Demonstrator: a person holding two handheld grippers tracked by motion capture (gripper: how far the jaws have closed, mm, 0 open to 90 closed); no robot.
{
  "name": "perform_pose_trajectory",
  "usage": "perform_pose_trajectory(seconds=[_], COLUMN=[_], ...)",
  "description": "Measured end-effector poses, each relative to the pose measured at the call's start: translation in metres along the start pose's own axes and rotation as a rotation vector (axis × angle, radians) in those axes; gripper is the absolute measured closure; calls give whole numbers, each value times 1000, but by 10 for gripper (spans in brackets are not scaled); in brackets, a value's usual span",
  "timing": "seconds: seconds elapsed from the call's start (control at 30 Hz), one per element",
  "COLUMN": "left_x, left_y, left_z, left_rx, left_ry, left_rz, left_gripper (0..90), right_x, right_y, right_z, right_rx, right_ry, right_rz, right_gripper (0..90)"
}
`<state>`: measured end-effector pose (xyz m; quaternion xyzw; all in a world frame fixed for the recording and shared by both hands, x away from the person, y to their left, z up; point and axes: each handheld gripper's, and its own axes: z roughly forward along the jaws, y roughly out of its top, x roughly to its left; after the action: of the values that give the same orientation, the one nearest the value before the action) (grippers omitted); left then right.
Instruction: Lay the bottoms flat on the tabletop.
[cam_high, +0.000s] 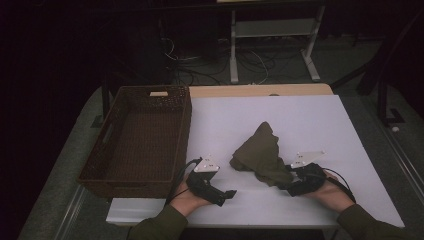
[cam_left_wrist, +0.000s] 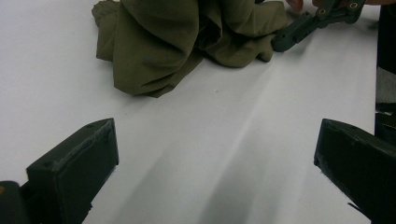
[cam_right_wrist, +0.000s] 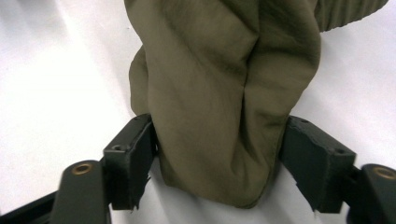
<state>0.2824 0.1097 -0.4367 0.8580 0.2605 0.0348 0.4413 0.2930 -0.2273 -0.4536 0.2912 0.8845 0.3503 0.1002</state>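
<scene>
olive cloth: soft woven fabric, matt, creased in folds. basket at the table's left edge: dark brown wicker, rough weave. table sheet: white, smooth, matt, paper-like. strip at the far edge: pale wood. right gripper jaws: black matt plastic, brass-coloured rivets.

Left side: wicker basket takes the whole left edge of the worktop; tall walls block sideways passage there.
Centre: crumpled olive cloth heaped mid-worktop, btwn the two hands.
Far half: bare white surface behind cloth, open to far edge.
Right of cloth: bare strip to worktop's right edge.
Left gripper: jaws wide apart, only bare worktop btwn them; clear run fwd to cloth.
Right gripper: cloth fold sits btwn jaws, touching both pads.
</scene>
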Motion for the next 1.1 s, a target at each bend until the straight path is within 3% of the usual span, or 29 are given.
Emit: perform_pose_trajectory(seconds=[0.2,0.43,0.47,0.57,1.1], left_x=[0,0,0,0,0], left_y=[0,1,1,0,0], left_z=[0,1,1,1,-1], left_rx=[-7,-6,-5,-3,-14], left_ry=[-4,-7,-8,-9,-10], left_rz=[0,-1,1,3,-1], left_gripper=[0,0,0,0,0], right_x=[0,0,-1,-2,-10], right_y=[0,1,1,2,0], right_z=[-1,-3,-4,-5,-19], right_rx=[-5,-10,-7,0,-27], right_ry=[0,16,25,31,33], right_rz=[-2,-9,-7,-4,25], right_gripper=[378,603,700,742,752])
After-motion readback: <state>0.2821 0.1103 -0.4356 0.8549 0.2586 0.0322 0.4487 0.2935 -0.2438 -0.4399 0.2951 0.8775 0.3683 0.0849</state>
